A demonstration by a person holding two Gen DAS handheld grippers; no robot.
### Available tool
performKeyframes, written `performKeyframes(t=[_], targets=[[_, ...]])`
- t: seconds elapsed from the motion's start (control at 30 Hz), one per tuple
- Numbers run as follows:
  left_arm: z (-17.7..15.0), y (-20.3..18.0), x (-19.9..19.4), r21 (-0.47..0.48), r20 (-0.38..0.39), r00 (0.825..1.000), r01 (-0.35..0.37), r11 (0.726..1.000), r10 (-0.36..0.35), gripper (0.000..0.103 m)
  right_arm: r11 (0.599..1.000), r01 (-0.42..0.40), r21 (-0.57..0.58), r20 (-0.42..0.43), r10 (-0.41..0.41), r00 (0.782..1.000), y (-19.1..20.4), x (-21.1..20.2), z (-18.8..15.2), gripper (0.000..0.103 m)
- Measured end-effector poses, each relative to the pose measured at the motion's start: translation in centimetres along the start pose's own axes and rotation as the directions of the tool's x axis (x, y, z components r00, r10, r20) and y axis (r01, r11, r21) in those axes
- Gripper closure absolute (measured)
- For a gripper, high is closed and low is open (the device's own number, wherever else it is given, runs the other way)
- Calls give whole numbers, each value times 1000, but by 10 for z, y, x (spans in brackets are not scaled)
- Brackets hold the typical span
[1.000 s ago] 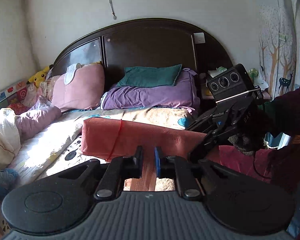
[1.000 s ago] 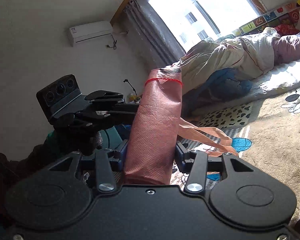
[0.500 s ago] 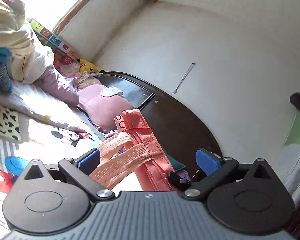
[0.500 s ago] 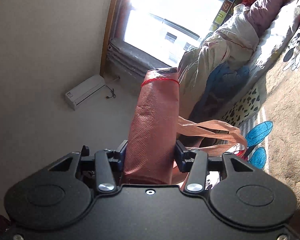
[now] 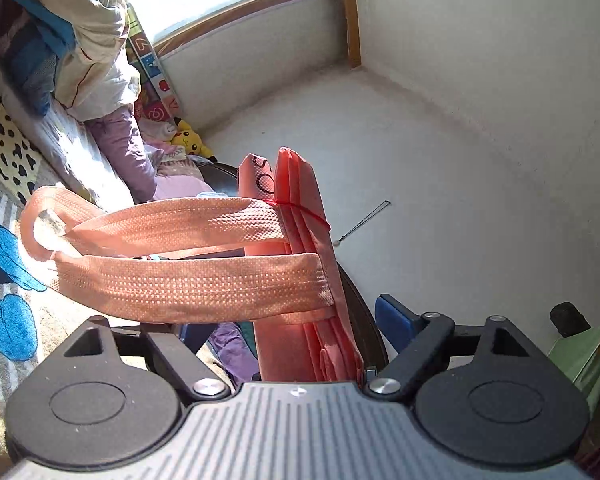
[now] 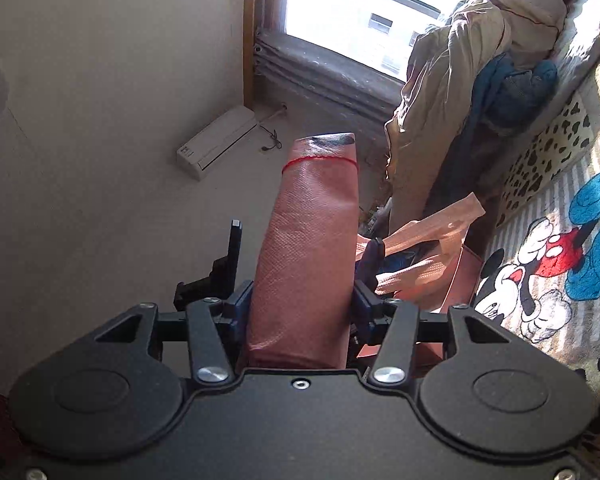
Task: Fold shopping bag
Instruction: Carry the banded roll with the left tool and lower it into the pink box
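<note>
The salmon shopping bag [image 5: 300,240] is folded into a narrow upright bundle with a red thread around its top. Its two woven handles [image 5: 188,280] loop out to the left. My left gripper [image 5: 290,326] has the bundle between its jaws, which are closing. The blue right pad [image 5: 394,318] stands just clear of the bag, and a strap hides most of the left pad. In the right wrist view my right gripper [image 6: 300,304] is shut on the bag [image 6: 312,240]. Its pads press both sides while the jaws ease slightly wider. The left gripper's fingers [image 6: 374,254] flank the bag just beyond.
Below lies a bed with a cartoon-mouse blanket [image 6: 560,264] and a spotted blanket [image 5: 4,148]. Piled quilts and clothes [image 6: 480,80] sit by the bright window [image 6: 360,12]. A yellow plush toy [image 5: 188,140] lies near the pillows. White walls [image 5: 460,160] fill the rest of both views.
The left gripper was shut away from the bag, then rolled, opened wide around the bag's handle end, and has narrowed since. The right gripper rolled while keeping its hold.
</note>
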State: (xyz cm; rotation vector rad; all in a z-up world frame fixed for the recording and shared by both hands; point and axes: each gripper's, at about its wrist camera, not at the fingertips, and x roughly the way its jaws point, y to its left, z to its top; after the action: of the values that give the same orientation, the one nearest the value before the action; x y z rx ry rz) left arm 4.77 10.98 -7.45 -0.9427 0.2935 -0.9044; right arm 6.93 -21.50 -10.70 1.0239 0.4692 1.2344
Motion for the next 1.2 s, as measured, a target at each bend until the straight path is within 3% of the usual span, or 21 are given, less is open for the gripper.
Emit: performKeyframes(t=[0.2, 0.27, 0.43, 0.53, 0.63, 0.67, 0.7, 0.83, 0.9, 0.97, 1.07, 1.17, 1.2], targets=[[0, 4, -8, 19, 38, 999, -21, 1000, 20, 57, 1000, 10, 23, -37, -9, 999, 0, 3, -6, 47], [4, 8, -15, 8, 63, 997, -36, 999, 35, 57, 999, 48, 5, -51, -48, 998, 2, 4, -4, 28], [31, 28, -49, -6, 115, 980, -162, 987, 162, 57, 988, 154, -22, -61, -155, 986, -2, -2, -3, 17], [63, 37, -83, 29, 114, 942, -320, 947, 315, 57, 979, 201, -18, -55, -202, 978, -7, -9, -3, 14], [111, 47, -113, 96, 61, 876, -483, 870, 479, 57, 972, 230, -43, -60, -232, 971, -8, -15, -4, 13], [128, 49, -120, 129, 35, 842, -538, 833, 539, 57, 970, 237, -51, -66, -240, 969, -8, -16, -4, 13], [138, 52, -122, 155, 13, 819, -568, 808, 573, 57, 968, 245, -57, -70, -249, 966, -9, -17, -5, 12], [199, 80, -126, 302, -134, 662, -681, 667, 737, 57, 959, 278, -61, -82, -283, 956, -13, -19, -9, 12], [219, 95, -127, 341, -176, 592, -712, 613, 786, 57, 953, 297, -56, -84, -301, 950, -16, -19, -12, 12], [237, 117, -128, 347, -228, 532, -738, 579, 815, 57, 948, 315, -51, -86, -319, 944, -19, -20, -15, 12], [242, 144, -122, 359, -303, 481, -742, 566, 823, 57, 940, 338, -47, -89, -341, 936, -22, -21, -17, 11], [235, 169, -119, 364, -343, 449, -746, 557, 825, 57, 935, 353, -42, -91, -356, 930, -25, -21, -17, 11], [233, 178, -115, 370, -354, 447, -740, 562, 822, 57, 933, 358, -42, -93, -361, 928, -25, -20, -17, 11]])
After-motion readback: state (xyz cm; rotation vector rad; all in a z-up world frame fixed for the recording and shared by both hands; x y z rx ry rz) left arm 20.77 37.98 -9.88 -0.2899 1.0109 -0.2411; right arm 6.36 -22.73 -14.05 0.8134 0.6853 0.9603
